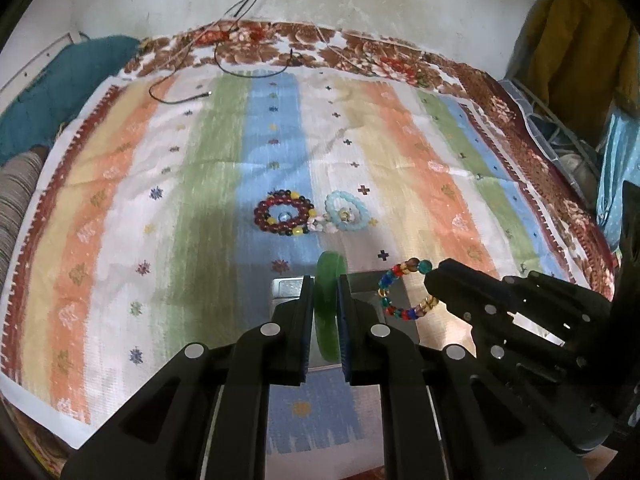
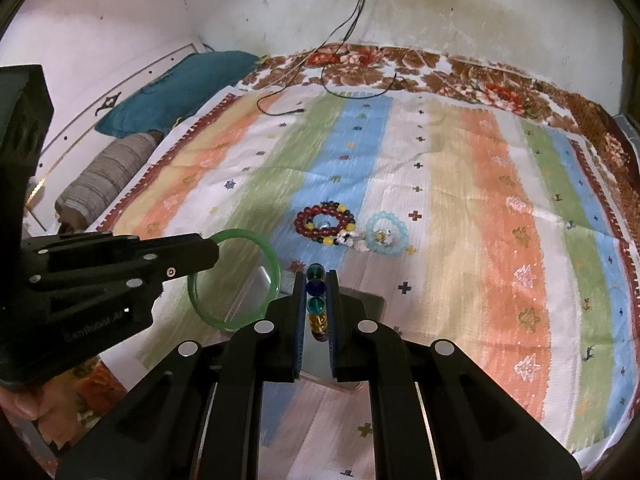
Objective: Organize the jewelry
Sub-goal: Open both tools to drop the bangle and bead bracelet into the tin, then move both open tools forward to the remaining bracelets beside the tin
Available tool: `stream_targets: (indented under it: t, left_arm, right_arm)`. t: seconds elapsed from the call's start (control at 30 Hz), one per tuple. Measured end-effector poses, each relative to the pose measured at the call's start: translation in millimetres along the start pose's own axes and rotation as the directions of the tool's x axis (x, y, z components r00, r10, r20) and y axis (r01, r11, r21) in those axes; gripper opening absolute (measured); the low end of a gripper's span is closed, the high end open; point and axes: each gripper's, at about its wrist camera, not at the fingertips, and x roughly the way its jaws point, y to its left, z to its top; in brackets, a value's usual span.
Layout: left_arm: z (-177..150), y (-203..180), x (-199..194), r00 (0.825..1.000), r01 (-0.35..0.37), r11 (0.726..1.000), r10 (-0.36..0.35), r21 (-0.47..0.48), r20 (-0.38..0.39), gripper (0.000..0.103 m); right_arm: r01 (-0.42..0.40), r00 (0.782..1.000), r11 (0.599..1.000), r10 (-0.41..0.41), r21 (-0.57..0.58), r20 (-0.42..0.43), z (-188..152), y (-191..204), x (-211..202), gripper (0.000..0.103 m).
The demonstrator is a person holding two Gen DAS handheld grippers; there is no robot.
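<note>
The left gripper is clamped on a green bangle, seen edge-on here, standing upright. The right wrist view shows its whole ring. The right gripper pinches a colourful bead bracelet, mostly hidden there. Farther off, a red bead bracelet and a pale blue bracelet lie flat on the striped cloth.

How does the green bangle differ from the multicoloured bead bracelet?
The green bangle is one smooth solid ring; the multicoloured bead bracelet is many separate beads. The bangle looks wider than the bracelet. The left hand-held gripper holds the bangle; the right hand-held gripper holds the bracelet. Both hang above the striped cloth.
</note>
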Motion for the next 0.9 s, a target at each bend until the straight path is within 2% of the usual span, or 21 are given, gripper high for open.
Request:
stream_targets:
  t: [0.03,0.07,0.1,0.2,0.3,0.37,0.43,0.5,0.57,0.8,0.9]
  left_arm:
    - [0.8,2.3,1.5,1.000,0.000,1.000,0.000,-0.009,-0.005,0.017]
    - [0.3,4.7,2.2,1.000,0.004,1.000,-0.004,-0.017,-0.011,0.029]
    - [1.5,8.9,3.1,1.000,0.008,0.999,-0.008,-0.036,-0.015,0.036]
    - [3.2,17.8,1.0,1.000,-0.015,0.998,0.015,-0.066,-0.005,0.037]
    - [6.3,27.4,-0.5,0.999,-0.032,0.995,0.033,-0.099,0.004,0.047]
    - [8.2,30.0,0.6,0.998,-0.069,0.993,0.070,-0.094,0.011,0.050]
    - [10.5,30.3,4.7,0.994,-0.111,0.991,0.112,-0.073,0.013,0.053]
    - [13.0,33.0,9.9,0.994,-0.107,0.991,0.108,-0.076,0.000,0.056]
    - [16.3,36.6,15.3,0.994,-0.113,0.990,0.112,-0.081,-0.011,0.057]
    - [28.1,47.0,39.2,0.985,-0.172,0.983,0.171,-0.059,-0.027,0.060]
    - [31.9,48.7,49.6,0.982,-0.185,0.981,0.183,-0.052,-0.037,0.060]
  right_arm:
    - [0.004,1.000,1.000,-0.004,0.008,-0.001,0.6,-2.1,0.0,0.024]
    - [0.007,1.000,1.000,-0.007,0.019,0.003,1.7,-4.8,-0.7,0.041]
    - [0.009,1.000,1.000,-0.009,0.027,0.007,2.2,-6.6,-1.2,0.044]
    - [0.015,1.000,0.999,-0.015,0.052,0.005,4.1,-14.4,-0.3,0.045]
    - [0.027,1.000,0.997,-0.027,0.078,0.002,6.2,-21.3,2.2,0.053]
    - [0.034,0.999,0.995,-0.035,0.089,0.001,7.8,-24.7,3.9,0.060]
    - [0.043,0.999,0.994,-0.044,0.102,0.003,10.3,-29.0,5.3,0.064]
    - [0.047,0.999,0.992,-0.048,0.114,0.002,12.4,-33.2,7.5,0.065]
    - [0.054,0.999,0.991,-0.054,0.121,-0.004,15.1,-36.7,11.6,0.071]
    - [0.089,0.996,0.991,-0.087,0.103,-0.028,24.5,-43.0,28.6,0.075]
    - [0.121,0.993,0.990,-0.120,0.073,-0.025,27.1,-41.3,35.0,0.082]
